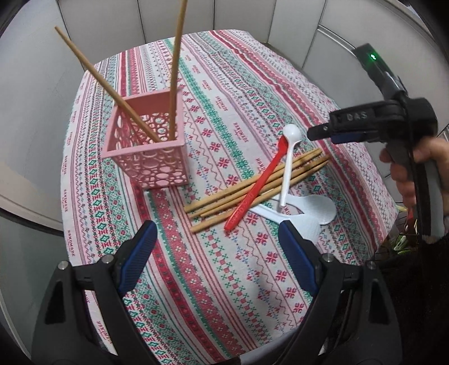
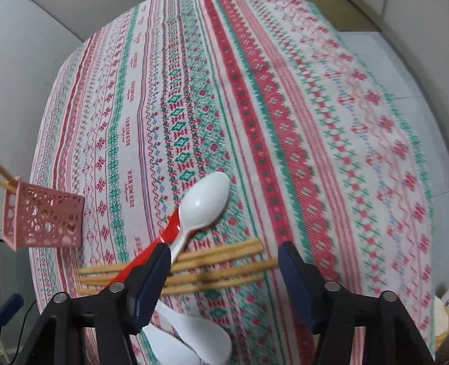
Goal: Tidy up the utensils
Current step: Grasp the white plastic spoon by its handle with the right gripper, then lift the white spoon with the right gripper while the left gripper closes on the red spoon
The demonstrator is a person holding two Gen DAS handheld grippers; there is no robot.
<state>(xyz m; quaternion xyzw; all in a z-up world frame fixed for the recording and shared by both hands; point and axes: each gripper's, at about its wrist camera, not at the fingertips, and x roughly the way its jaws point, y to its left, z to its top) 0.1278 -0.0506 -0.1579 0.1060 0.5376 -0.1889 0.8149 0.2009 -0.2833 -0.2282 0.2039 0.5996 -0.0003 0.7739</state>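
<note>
A pink perforated holder stands on the patterned tablecloth with two wooden chopsticks leaning in it; it also shows in the right wrist view. Several chopsticks lie in a bundle right of it, crossed by a red spoon and a white spoon. A white rice paddle lies beside them. My left gripper is open and empty, near the bundle. My right gripper is open, hovering over the chopsticks, the white spoon, the red spoon and the paddle.
The round table's edge drops off to the right. White wall panels stand behind the table. The right gripper's body and the hand holding it show at the right of the left wrist view.
</note>
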